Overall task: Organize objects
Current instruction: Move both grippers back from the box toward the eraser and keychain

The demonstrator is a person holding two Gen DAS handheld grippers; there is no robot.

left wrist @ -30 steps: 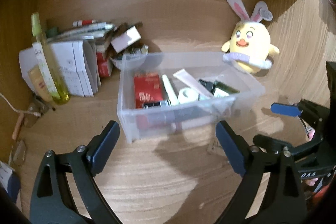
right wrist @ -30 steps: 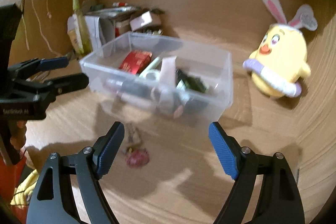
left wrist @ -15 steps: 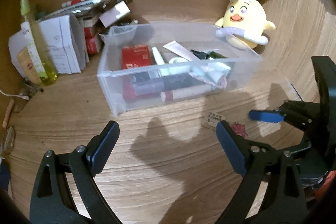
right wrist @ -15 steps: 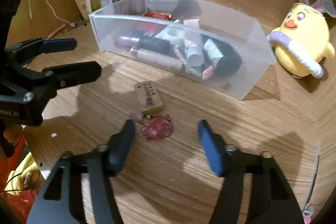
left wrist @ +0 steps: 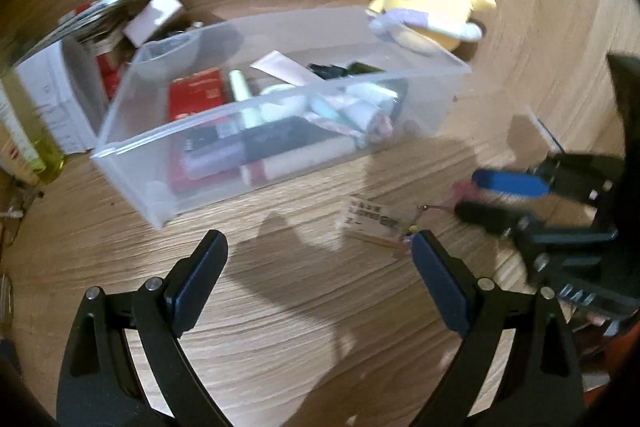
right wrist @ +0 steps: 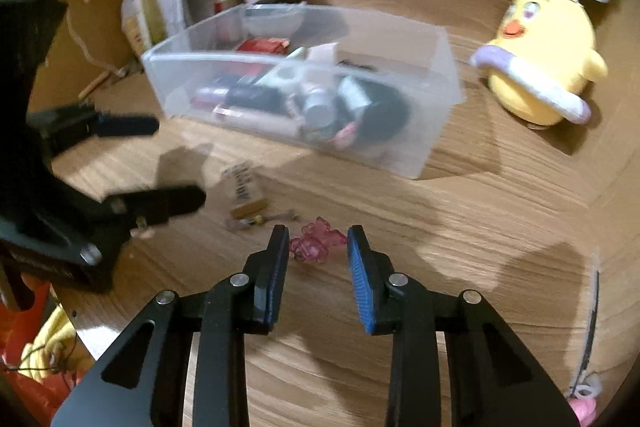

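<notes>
Lowered since before, right tongs (right wrist: 318, 253) closing around pink charm (right wrist: 316, 241) on table (right wrist: 460, 227), pads not yet touching. Left tongs (left wrist: 318, 267) wide, empty, near clear bin (left wrist: 280, 123). Risk: charm squirting out sideways from pinching its uneven edge.

charm: pink translucent trinket (right wrist: 318, 241) with short chain, lying flat on wooden desk, just before the bin | tag: small tan card (right wrist: 244, 189) with dark print, flat beside the charm | bin: clear plastic box (right wrist: 424, 151), upright, open-topped, crowded with cosmetics tubes and a red packet
</notes>
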